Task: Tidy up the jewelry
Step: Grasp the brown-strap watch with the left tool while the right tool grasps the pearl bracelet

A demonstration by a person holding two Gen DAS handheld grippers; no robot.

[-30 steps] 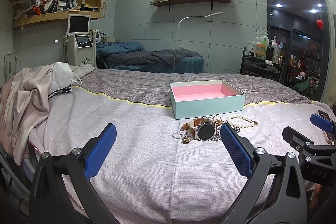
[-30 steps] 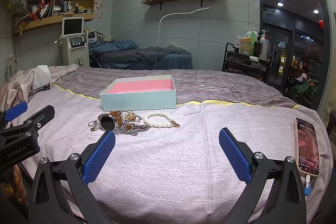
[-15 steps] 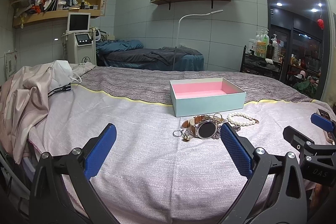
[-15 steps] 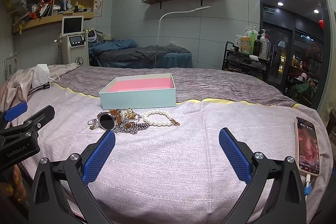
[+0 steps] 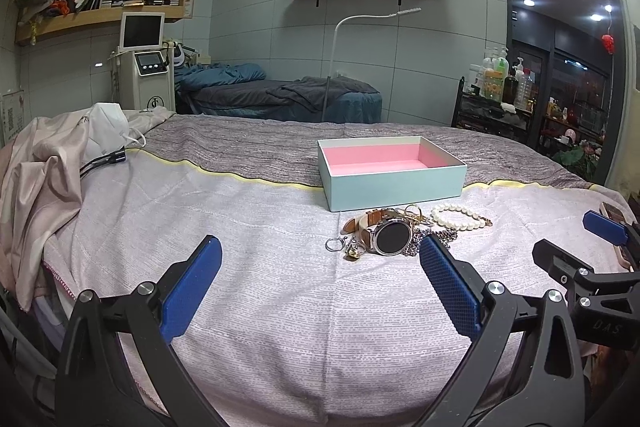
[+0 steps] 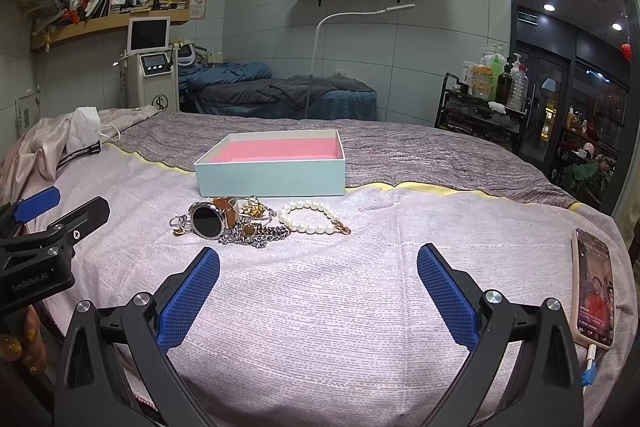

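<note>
An open mint box with a pink lining (image 5: 394, 183) (image 6: 272, 178) stands on the bed. In front of it lies a jewelry pile: a watch with a brown strap (image 5: 391, 235) (image 6: 207, 220), a silver chain (image 6: 256, 235), rings (image 5: 334, 245) and a pearl bracelet (image 5: 460, 217) (image 6: 316, 219). My left gripper (image 5: 320, 279) is open and empty, just short of the pile, its right finger beside the watch. My right gripper (image 6: 318, 287) is open and empty, short of the bracelet.
A phone (image 6: 594, 291) on a cable lies at the bed's right edge. Crumpled beige cloth and a white mask (image 5: 60, 163) lie at the left. Each gripper shows in the other's view (image 5: 592, 267) (image 6: 44, 227). Pale bedcover (image 6: 440, 227) surrounds the pile.
Both grippers have edged slightly closer to the jewelry pile and box. Nothing on the bed has moved.
</note>
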